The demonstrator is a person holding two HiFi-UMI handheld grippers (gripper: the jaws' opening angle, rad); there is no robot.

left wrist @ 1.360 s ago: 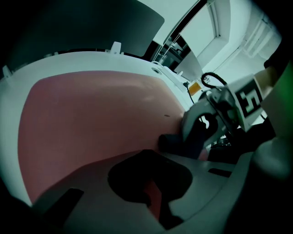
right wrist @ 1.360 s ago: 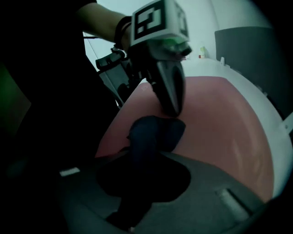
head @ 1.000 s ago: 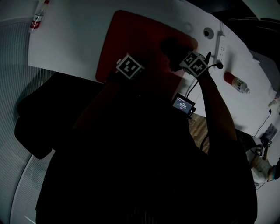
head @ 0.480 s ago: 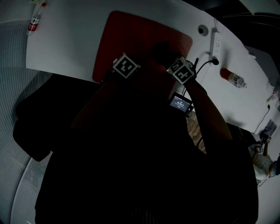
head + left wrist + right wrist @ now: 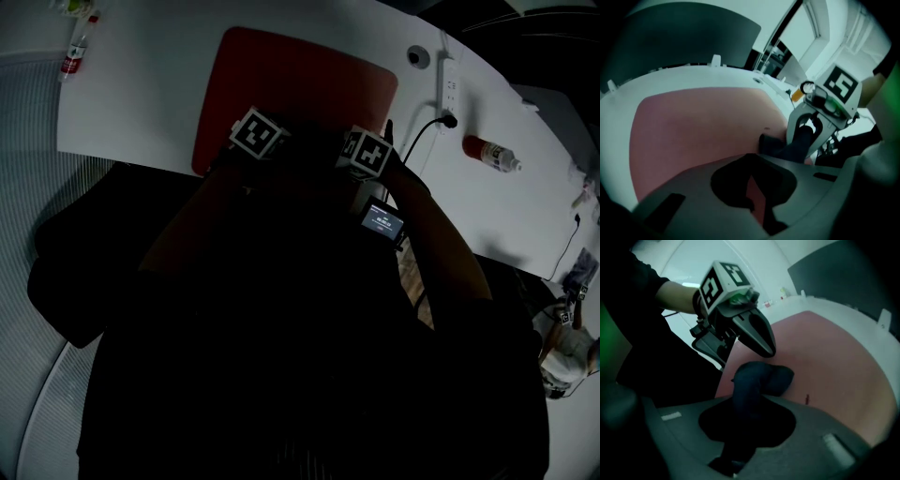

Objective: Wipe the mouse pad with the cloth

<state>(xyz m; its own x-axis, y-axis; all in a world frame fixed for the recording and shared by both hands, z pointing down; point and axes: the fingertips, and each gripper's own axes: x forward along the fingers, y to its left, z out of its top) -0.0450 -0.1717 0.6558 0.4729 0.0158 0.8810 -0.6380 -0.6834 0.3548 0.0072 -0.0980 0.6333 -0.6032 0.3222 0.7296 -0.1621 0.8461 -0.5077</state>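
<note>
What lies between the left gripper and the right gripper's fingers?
The dark cloth, clamped in the right gripper, bunched on the red mouse pad near the left gripper; seen in the right gripper view.

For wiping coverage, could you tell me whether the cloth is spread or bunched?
Bunched: the cloth is a wad pinched in the right tongs.

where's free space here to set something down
Bare white table left of the mouse pad, up to the corner bottle; also the pad's far half. Crowded: pad's near edge, where left gripper, right gripper and cloth sit; power strip and second bottle on the right.
</note>
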